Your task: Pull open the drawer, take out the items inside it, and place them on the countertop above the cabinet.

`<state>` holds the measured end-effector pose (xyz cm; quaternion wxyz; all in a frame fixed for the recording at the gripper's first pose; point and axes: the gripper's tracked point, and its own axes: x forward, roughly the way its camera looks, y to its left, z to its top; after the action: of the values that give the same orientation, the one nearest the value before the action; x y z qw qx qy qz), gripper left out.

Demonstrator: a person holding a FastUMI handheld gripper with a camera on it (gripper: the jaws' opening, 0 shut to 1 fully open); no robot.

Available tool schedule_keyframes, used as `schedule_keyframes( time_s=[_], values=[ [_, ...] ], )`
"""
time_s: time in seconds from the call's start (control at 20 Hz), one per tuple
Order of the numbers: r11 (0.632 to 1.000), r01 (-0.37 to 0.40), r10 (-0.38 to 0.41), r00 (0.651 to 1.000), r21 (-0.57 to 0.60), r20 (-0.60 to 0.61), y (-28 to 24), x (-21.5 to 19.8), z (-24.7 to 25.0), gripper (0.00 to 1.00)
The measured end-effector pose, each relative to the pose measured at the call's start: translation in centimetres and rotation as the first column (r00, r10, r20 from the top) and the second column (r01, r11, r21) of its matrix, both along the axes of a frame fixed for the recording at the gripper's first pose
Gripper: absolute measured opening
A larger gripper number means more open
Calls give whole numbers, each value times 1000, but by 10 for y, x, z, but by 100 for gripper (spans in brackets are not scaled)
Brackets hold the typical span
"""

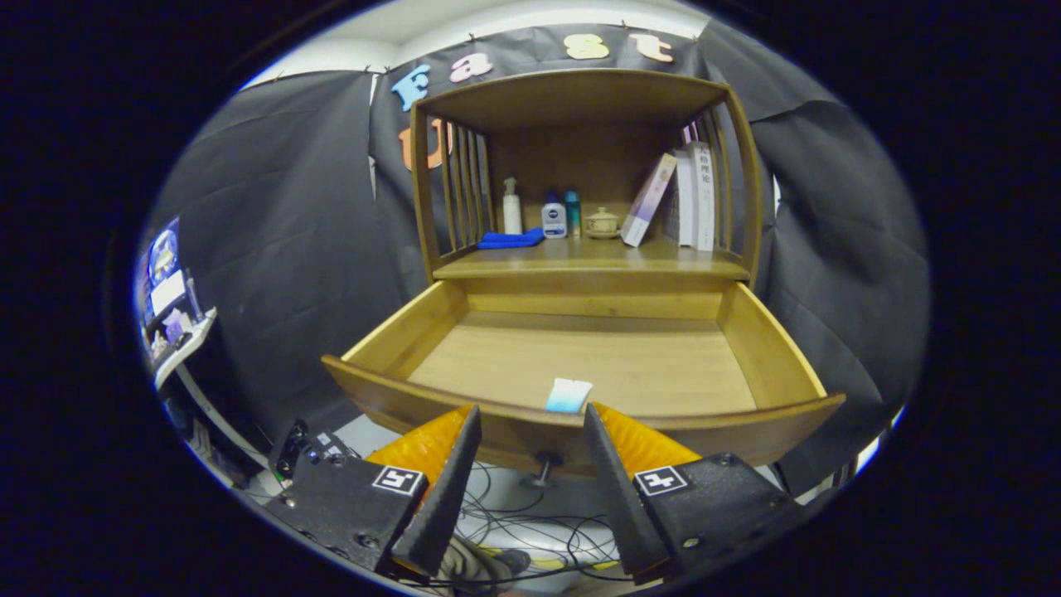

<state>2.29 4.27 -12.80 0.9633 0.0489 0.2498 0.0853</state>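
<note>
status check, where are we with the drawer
Gripper open, holding nothing, just short of drawer front. Drawer pulled open, small packet inside near front. Knob between fingers; path clear.

A staged recording booth rather than a home: black cloth wall (273, 232) behind a wooden cabinet (580, 166), loose cables (530, 522) on the floor (lower centre), cluttered equipment shelf (170, 307) at far left.

Packet (569, 395) in drawer (771, 348), near front.

Black cloth (273, 215) hung behind the cabinet (580, 99); cables (530, 514) lay on the pale floor (572, 502) beneath it.
</note>
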Motion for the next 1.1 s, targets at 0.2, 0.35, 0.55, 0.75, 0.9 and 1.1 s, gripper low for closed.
schedule_keyframes(
  time_s=[0.2,0.35,0.55,0.75,0.9,1.1],
  values=[
    [999,-5,10,994,49,-107,7,25,-4,79],
    [999,-9,18,975,43,-220,7,44,-20,80],
    [999,4,13,897,37,-442,4,57,-50,82],
    [998,52,-21,832,40,-555,-3,79,-65,81],
    [998,66,-38,770,20,-637,-2,89,-78,81],
    [995,97,-82,676,-22,-733,-4,90,-98,81]
  ],
)
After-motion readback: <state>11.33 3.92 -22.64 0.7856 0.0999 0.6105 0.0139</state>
